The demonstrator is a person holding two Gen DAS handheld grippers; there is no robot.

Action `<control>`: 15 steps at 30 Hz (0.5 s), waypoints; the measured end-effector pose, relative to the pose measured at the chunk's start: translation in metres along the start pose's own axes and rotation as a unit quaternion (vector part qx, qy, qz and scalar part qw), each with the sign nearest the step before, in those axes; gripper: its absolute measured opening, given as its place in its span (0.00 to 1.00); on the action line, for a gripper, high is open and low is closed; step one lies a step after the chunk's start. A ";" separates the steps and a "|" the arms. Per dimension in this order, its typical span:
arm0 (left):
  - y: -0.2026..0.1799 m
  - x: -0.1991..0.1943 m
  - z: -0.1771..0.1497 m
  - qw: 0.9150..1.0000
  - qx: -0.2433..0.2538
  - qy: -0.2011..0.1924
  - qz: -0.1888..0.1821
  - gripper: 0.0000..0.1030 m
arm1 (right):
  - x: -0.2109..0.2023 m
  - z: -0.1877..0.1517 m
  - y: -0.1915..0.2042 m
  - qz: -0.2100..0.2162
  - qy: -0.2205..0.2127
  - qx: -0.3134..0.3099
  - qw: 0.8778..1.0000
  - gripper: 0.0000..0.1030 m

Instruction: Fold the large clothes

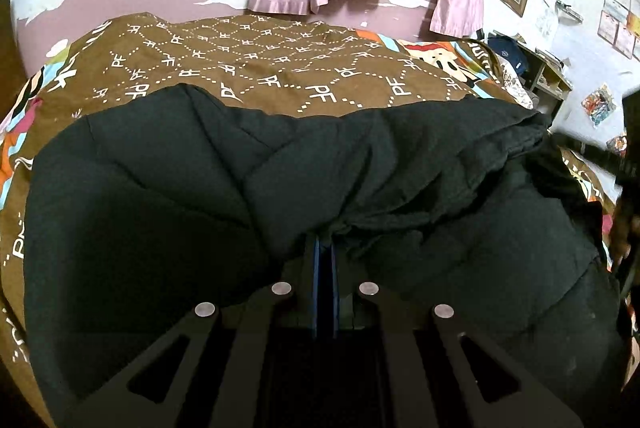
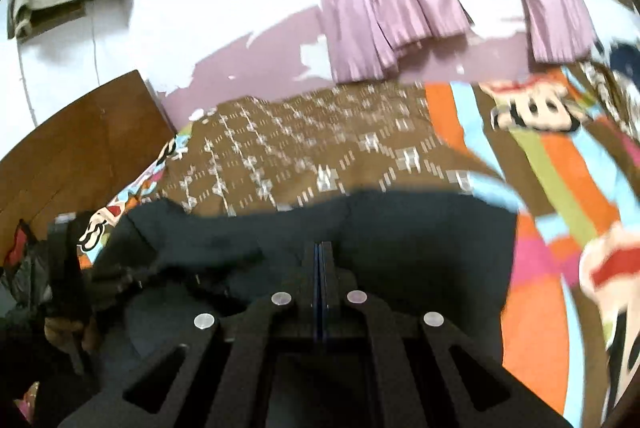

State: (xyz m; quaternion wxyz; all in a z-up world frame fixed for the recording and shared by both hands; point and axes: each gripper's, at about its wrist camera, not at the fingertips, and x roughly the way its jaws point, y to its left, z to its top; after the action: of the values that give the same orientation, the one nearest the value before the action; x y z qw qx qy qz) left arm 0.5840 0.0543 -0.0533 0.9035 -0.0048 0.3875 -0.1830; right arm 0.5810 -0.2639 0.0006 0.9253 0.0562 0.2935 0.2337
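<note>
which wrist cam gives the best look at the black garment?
Left wrist. The black garment fills the lower frame in sharp focus, folds and far edge clear against the brown bedspread. The right wrist view shows a smaller, motion-blurred part of it.

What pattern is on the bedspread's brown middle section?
White dotted diamonds with "PF" letters on the bedspread; sharpest in the left wrist view.

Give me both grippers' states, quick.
Left gripper: shut on the black garment.
Right gripper: shut on the black garment.
</note>
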 end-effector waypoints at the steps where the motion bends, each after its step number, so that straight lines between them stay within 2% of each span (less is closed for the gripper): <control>1: -0.001 0.000 0.000 1.000 0.000 0.000 0.001 0.03 | 0.008 0.009 0.003 0.009 0.004 -0.002 1.000 0.01; 5: -0.002 -0.003 0.000 1.000 0.002 -0.004 0.001 0.03 | 0.066 0.034 0.014 0.038 0.079 -0.020 0.996 0.01; 9: -0.005 -0.004 -0.001 1.000 0.010 -0.007 0.007 0.03 | 0.111 0.026 0.018 0.068 0.161 -0.031 0.984 0.01; 10: -0.005 -0.006 -0.002 1.000 0.008 -0.011 0.003 0.03 | 0.116 0.018 0.019 0.062 0.170 -0.045 0.982 0.01; 12: 0.002 -0.016 -0.002 0.999 -0.008 -0.029 -0.017 0.04 | 0.117 0.000 0.018 0.080 0.183 -0.055 0.978 0.02; 15: 0.011 -0.042 -0.005 0.995 -0.033 -0.076 -0.047 0.13 | 0.115 -0.012 0.009 0.103 0.189 -0.038 0.976 0.01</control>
State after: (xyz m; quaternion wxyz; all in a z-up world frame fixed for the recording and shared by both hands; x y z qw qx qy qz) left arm 0.5575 0.0788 -0.0295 0.9202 -0.0669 0.3225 -0.2116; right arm 0.6528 -0.2030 -0.0663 0.8253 0.0058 0.4466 0.3455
